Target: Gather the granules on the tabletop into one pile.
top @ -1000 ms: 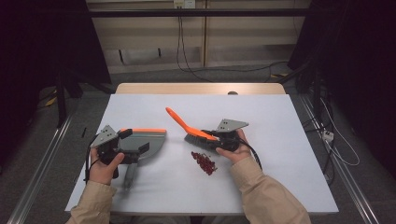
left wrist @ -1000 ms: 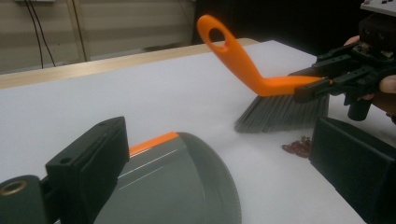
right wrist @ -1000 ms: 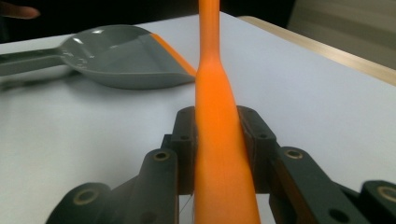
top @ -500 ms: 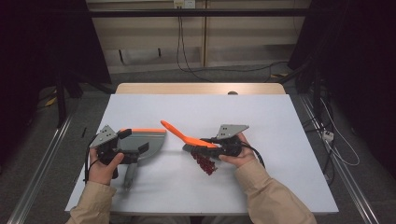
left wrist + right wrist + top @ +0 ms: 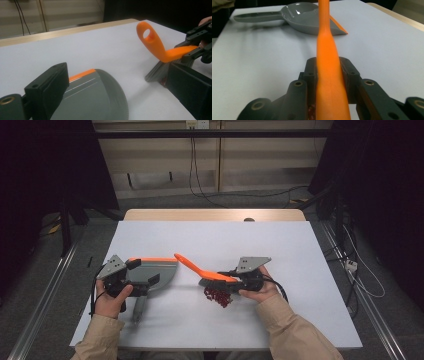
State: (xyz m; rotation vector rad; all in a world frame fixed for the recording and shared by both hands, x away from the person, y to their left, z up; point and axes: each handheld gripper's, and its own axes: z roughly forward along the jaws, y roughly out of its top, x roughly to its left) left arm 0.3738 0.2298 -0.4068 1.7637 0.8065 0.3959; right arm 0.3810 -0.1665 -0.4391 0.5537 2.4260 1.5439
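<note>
- Right gripper (image 5: 227, 281): jaws clamped on orange hand brush (image 5: 202, 271), bristles down beside red bits (image 5: 218, 296) for sweeping.
- Left gripper (image 5: 142, 279): jaws gripping grey dustpan (image 5: 159, 270), held flat on bench (image 5: 210, 237), mouth facing the pile to catch.

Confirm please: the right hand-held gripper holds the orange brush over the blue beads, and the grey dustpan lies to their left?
Not quite: the beads are dark red, as the high view shows. The right hand-held gripper does hold the orange brush over them, with the grey dustpan to their left.

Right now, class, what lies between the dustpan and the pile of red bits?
Bare white table lies between the dustpan and the red bits, seen from the high view.
</note>
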